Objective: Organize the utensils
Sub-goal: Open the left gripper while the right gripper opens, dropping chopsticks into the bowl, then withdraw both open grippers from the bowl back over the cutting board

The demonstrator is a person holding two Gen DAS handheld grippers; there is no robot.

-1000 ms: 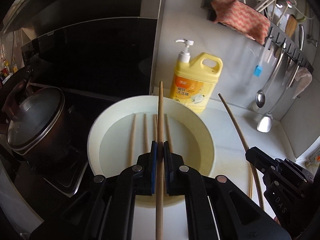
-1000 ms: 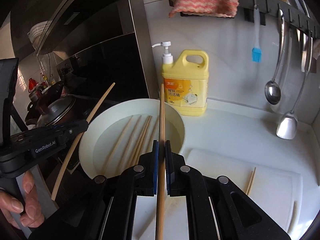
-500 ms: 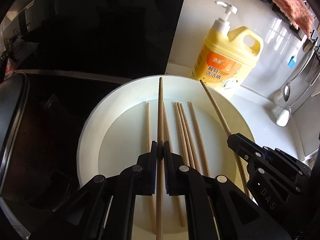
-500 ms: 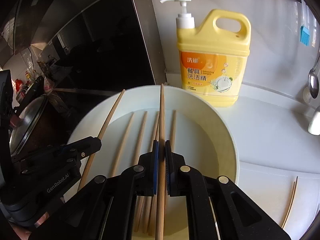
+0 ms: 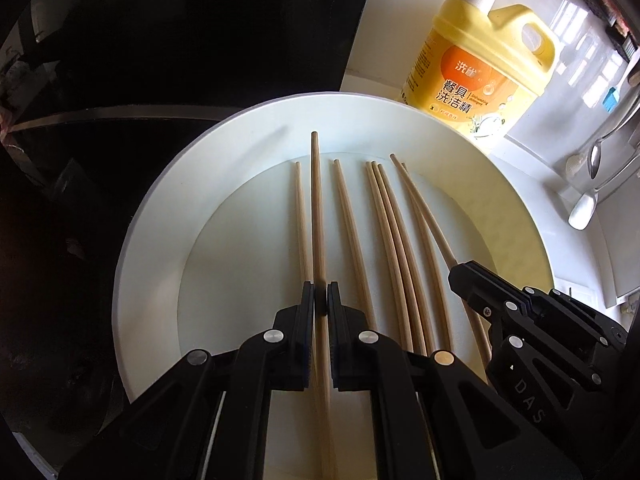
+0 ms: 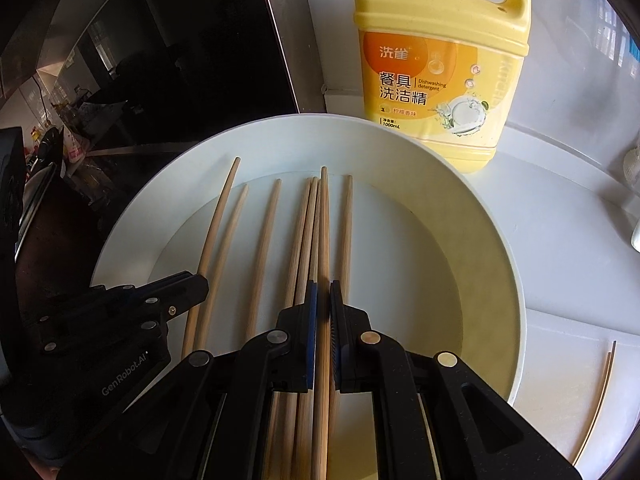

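A white round basin holds several loose wooden chopsticks, lying side by side and pointing away from me. My left gripper is shut on one chopstick, whose tip reaches the basin's far inner wall. To its right, my right gripper grips another chopstick low over the basin. The right wrist view shows the right gripper shut on its chopstick above the loose chopsticks. There the left gripper sits at the left with its chopstick.
A yellow dish detergent bottle stands right behind the basin. A dark glass panel and stove fill the left. Spoons hang on the wall at the right. Two more chopsticks lie on the white board right of the basin.
Both grippers came down and forward over the basin and tilted further downward, each still gripping its chopstick. The pot and the wall rack have left the views.
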